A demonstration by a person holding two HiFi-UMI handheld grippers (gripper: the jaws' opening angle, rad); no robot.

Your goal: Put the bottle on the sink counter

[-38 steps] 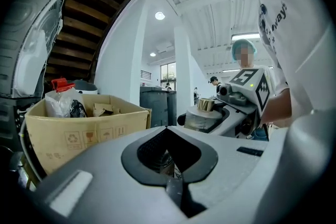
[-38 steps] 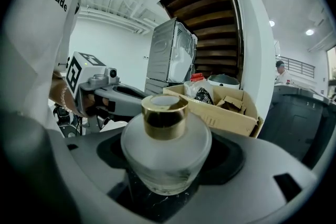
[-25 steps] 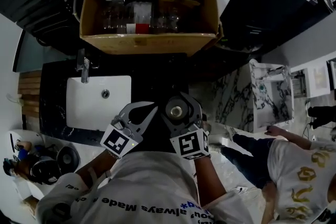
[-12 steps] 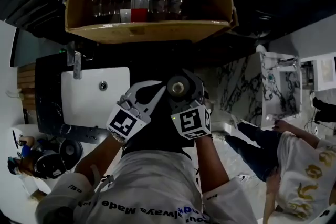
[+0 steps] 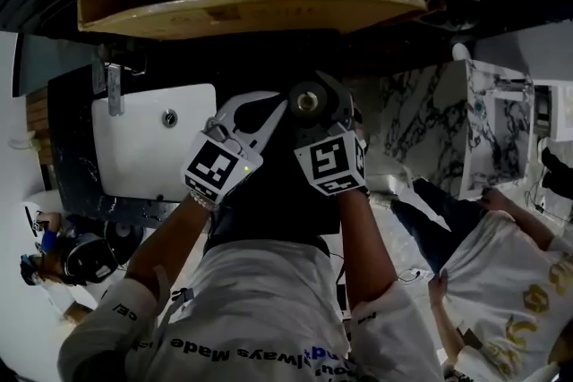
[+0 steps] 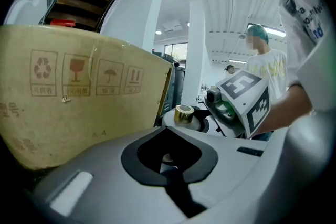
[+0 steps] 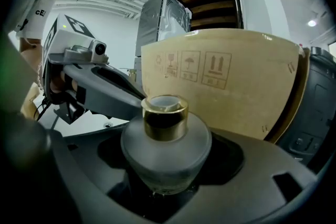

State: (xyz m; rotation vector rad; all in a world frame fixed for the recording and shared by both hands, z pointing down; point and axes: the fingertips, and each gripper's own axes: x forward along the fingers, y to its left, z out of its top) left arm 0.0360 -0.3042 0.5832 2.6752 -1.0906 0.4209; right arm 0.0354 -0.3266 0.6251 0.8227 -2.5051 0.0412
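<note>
The carry is the step in hand, by my reading: the right gripper point(image 5: 313, 106) has its jaws clamped on the bottle point(image 7: 165, 147), holding it upright in the air to the right of the white sink point(image 5: 148, 152) and just near of the cardboard box point(image 5: 251, 13); no view shows its base resting on anything, so it does not look set down yet. The left gripper point(image 5: 269, 109) hangs just beside it on the left, jaws brought together with nothing between them. The next move probably calls for lowering the bottle straight down onto the dark sink counter point(image 5: 67, 161), on a bare patch right of the basin and short of the box, keeping it level so the base lands flat; only then should the jaws part. The bottle is squat and round-shouldered, of frosted grey glass, with a shiny gold collar round a short neck and a pale top; the jaws grip it low on the body, where the curved glass may slip if the hold loosens early.
</note>
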